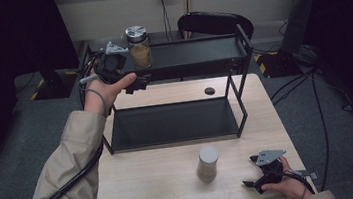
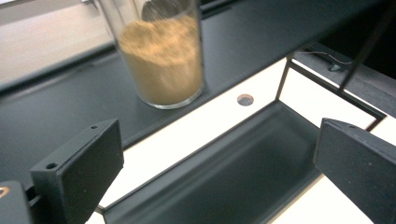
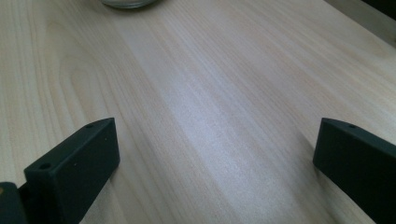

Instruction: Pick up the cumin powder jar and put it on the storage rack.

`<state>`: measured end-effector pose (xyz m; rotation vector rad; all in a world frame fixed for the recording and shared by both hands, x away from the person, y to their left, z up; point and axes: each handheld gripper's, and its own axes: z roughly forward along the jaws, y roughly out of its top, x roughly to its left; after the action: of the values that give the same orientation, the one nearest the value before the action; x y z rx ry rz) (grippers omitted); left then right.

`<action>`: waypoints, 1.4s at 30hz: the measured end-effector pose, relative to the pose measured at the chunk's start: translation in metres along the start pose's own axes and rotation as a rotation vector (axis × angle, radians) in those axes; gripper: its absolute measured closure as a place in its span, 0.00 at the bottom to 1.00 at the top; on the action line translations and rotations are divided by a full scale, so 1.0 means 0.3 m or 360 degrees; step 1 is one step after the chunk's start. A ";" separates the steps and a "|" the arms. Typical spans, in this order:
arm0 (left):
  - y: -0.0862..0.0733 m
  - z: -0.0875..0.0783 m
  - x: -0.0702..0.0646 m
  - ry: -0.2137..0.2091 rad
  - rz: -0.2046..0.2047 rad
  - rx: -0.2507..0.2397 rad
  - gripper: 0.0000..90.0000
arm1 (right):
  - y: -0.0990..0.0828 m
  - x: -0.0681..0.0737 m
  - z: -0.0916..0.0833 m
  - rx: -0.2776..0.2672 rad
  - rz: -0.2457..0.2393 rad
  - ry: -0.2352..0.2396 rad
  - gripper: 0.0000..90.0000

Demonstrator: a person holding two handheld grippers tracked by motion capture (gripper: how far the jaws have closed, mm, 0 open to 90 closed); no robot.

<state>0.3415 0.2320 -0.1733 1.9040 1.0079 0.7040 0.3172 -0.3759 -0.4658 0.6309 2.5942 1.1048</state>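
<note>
A glass jar [image 1: 139, 47] of tan grains with a metal lid stands at the left end of the black rack's top shelf [image 1: 194, 52]. My left gripper [image 1: 138, 82] hovers just in front of and below it, jaws wide apart with nothing between them. In the left gripper view the jar [image 2: 161, 56] stands beyond the open jaws [image 2: 217, 163]. A pale cylindrical container [image 1: 207, 163] stands on the wooden table near the front. My right gripper [image 1: 252, 182] rests low to its right, open and empty. The right gripper view shows bare wood between the open jaws [image 3: 215, 163] and the container's base [image 3: 127, 3] at the top edge.
The two-tier black metal rack has a bare lower shelf [image 1: 172, 124]. A round hole [image 1: 209, 91] marks the tabletop behind it. A black chair [image 1: 213, 24] stands beyond the table. Cables lie on the grey floor at the right.
</note>
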 end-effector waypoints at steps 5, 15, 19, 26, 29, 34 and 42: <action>-0.056 -0.006 0.000 -0.0058 -0.0017 -0.0002 0.01 | 0.000 0.000 0.000 0.0000 0.0000 0.0000 0.00; -0.174 -0.015 -0.010 -0.0124 -0.0017 0.0007 0.01 | 0.000 0.000 0.000 -0.0001 0.0001 -0.0001 0.00; -0.210 -0.013 -0.015 -0.0151 -0.0007 0.0032 0.01 | 0.000 0.000 0.000 -0.0001 0.0001 -0.0001 0.00; -0.261 -0.013 -0.029 -0.0184 0.0018 0.0052 0.01 | 0.000 0.000 0.000 -0.0001 0.0000 0.0000 0.00; -0.287 -0.013 -0.033 -0.0198 0.0009 0.0055 0.01 | 0.000 0.000 0.000 -0.0001 0.0000 -0.0001 0.00; -0.347 -0.008 -0.041 -0.0212 -0.0016 0.0051 0.01 | 0.000 0.001 0.000 -0.0001 0.0000 -0.0001 0.00; -0.451 0.018 -0.044 -0.0229 -0.0048 0.0072 0.01 | 0.000 0.000 0.000 -0.0001 0.0000 0.0000 0.00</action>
<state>0.2880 0.2613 -0.2950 1.9445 0.9672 0.5228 0.3171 -0.3760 -0.4659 0.6306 2.5940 1.1051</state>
